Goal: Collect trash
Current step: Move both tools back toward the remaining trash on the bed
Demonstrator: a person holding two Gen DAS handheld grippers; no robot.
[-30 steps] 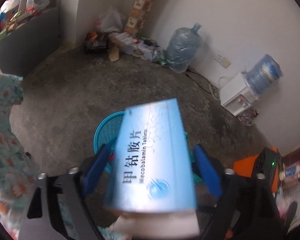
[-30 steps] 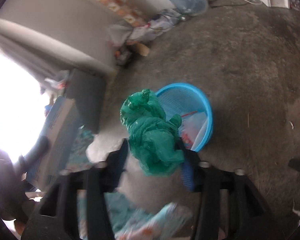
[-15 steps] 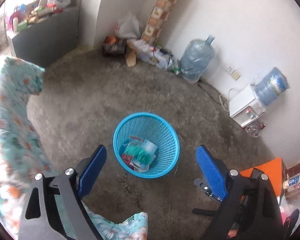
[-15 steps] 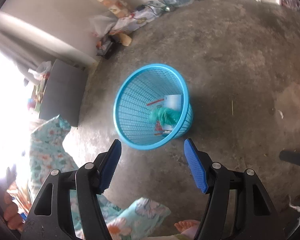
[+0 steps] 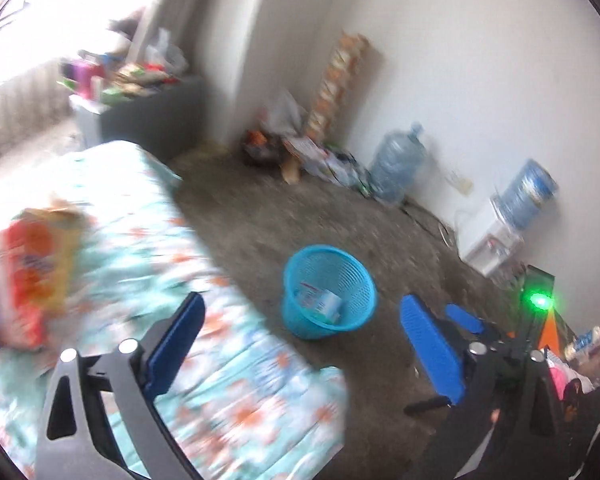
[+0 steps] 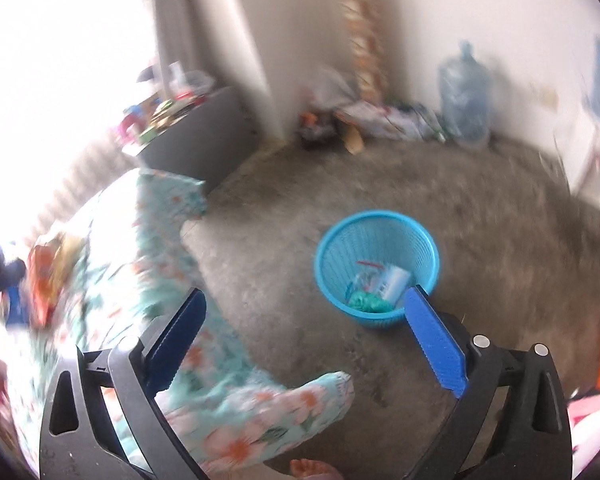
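Note:
A blue mesh basket (image 5: 312,326) stands on the concrete floor, a little ahead of both grippers. Inside it lie a crumpled green bag (image 6: 366,302) and a pale blue medicine box (image 6: 396,280), with other scraps beside them. My left gripper (image 5: 302,308) hangs above the bed's edge, its jaws opening with nothing between them. My right gripper (image 6: 304,312) is likewise opening and empty, its right finger in front of the basket (image 6: 376,214) rim. A blurred orange-red packet (image 5: 36,280) lies on the floral bedsheet (image 5: 148,264) to the left.
Along the far wall stand a large water bottle (image 5: 398,168), a water dispenser (image 5: 496,240) and a heap of clutter (image 5: 284,148) in the corner. A grey cabinet (image 5: 148,116) with things on top stands by the window. A bare foot (image 6: 312,470) shows at the bottom.
The left gripper let go of the medicine box and the right let go of the green bag; both now lie in the basket. Both grippers then rose and drew back toward the bed.

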